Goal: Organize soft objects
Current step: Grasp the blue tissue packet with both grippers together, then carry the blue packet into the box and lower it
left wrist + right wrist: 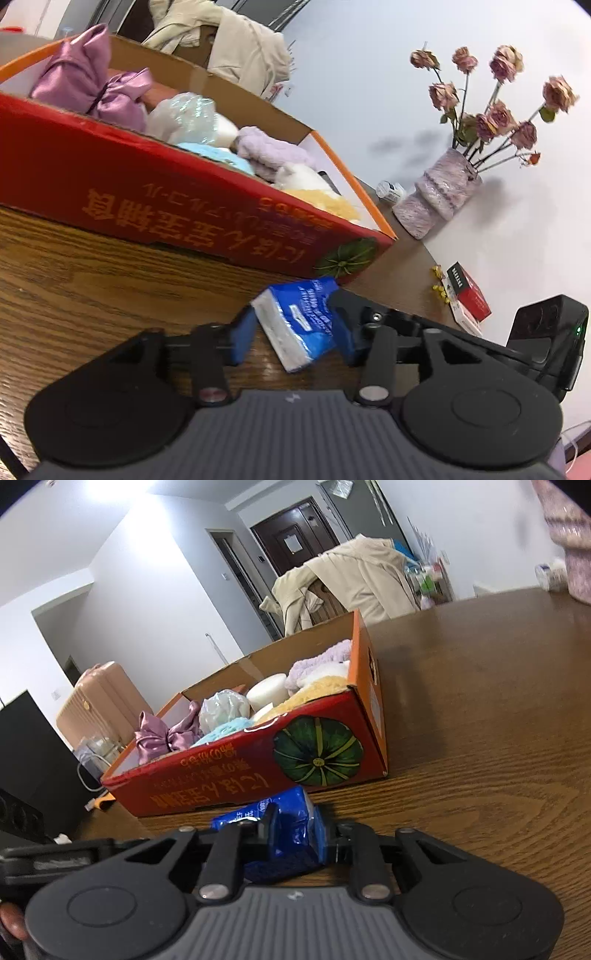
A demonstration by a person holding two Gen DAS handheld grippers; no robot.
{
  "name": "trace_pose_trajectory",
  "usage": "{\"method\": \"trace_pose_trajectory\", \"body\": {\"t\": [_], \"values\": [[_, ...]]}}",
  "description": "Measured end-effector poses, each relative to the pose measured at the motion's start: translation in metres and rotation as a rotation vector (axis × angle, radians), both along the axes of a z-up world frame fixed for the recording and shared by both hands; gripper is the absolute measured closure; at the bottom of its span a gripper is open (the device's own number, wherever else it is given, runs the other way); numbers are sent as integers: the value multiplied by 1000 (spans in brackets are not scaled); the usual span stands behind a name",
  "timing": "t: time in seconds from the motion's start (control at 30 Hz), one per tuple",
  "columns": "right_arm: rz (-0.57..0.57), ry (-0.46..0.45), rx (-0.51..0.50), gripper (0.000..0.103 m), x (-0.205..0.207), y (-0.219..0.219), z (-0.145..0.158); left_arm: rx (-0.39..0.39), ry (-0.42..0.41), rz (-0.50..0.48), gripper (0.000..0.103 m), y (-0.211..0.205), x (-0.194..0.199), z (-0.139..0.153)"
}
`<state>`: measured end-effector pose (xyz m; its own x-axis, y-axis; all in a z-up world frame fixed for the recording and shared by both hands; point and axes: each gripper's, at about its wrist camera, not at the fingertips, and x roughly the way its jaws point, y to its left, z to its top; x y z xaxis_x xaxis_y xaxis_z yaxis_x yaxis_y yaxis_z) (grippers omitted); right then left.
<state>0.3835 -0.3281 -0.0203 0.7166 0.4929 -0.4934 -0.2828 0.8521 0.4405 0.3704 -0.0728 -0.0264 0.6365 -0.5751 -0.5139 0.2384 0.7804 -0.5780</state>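
Left gripper (295,332) is bracketing one end of the blue tissue pack (299,325); its blue pads are lying against the pack's sides, so I am reading it as clenched on the pack. Right gripper (295,836) is squeezing the other end of the tissue pack (284,834); the film is wrinkling there.

The pack is lying on the tabletop (92,266), just beside the near wall of the red box (155,192), which is already holding the other soft things.

Judgement: light, compressible, with slick plastic wrap. The paper block is giving under pressure, so a hold across the short sides, well in from the corners, is looking safest; corner grips are likely slipping off the film.
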Motion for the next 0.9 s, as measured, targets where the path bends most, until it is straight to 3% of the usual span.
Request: {"method": "trace_pose_trajectory", "body": {"t": [0.03, 0.07, 0.27, 0.5, 0.63, 0.9], "values": [[1, -8, -10, 84, 0, 0, 1, 11, -13, -9, 56, -4, 0, 0], [3, -13, -17, 84, 0, 1, 1, 16, -20, -14, 64, -6, 0, -1], [8, -17, -26, 84, 1, 1, 2, 5, -6, 3, 70, -4, 4, -2], [-56, -29, -52, 85, -13, 12, 6, 145, -82, -8, 75, -19, -18, 16], [-114, -56, -65, 85, -68, 31, 24, 202, -155, -22, 76, -15, -70, 31], [-134, -124, -35, 85, -174, 59, 51, 100, -225, -55, 75, 34, -157, 55]]}}
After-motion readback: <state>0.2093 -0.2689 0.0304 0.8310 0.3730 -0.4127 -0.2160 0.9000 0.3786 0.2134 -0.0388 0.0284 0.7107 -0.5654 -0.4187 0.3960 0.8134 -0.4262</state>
